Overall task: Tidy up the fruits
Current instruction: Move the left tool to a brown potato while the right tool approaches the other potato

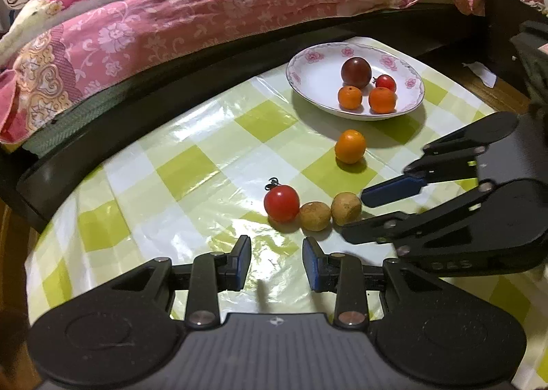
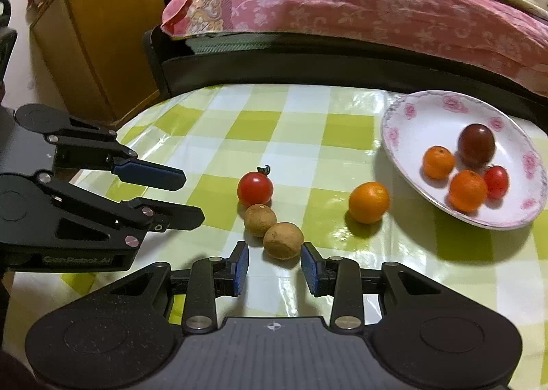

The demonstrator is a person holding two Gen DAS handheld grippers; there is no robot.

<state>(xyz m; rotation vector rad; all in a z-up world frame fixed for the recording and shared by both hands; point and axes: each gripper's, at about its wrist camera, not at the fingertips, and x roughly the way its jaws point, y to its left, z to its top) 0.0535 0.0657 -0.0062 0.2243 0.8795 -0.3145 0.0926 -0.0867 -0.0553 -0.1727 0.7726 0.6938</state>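
We judge the step to be picking up the loose fruit for the plate (image 2: 404,109). Our right hand-held gripper (image 2: 274,265) has its jaws apart and empty, the nearer brown fruit (image 2: 283,240) just ahead between its tips; next it should ease forward and close gently. The left hand-held gripper (image 1: 276,261) is likewise apart, empty, the tomato (image 1: 281,202) just ahead. The checked tabletop (image 2: 308,123) stands beside a bed (image 2: 342,6).

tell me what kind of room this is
Most likely a bedroom at home: a bed with a pink floral quilt runs along a small table under a green checked cloth, and a wooden cabinet stands beside the bed.
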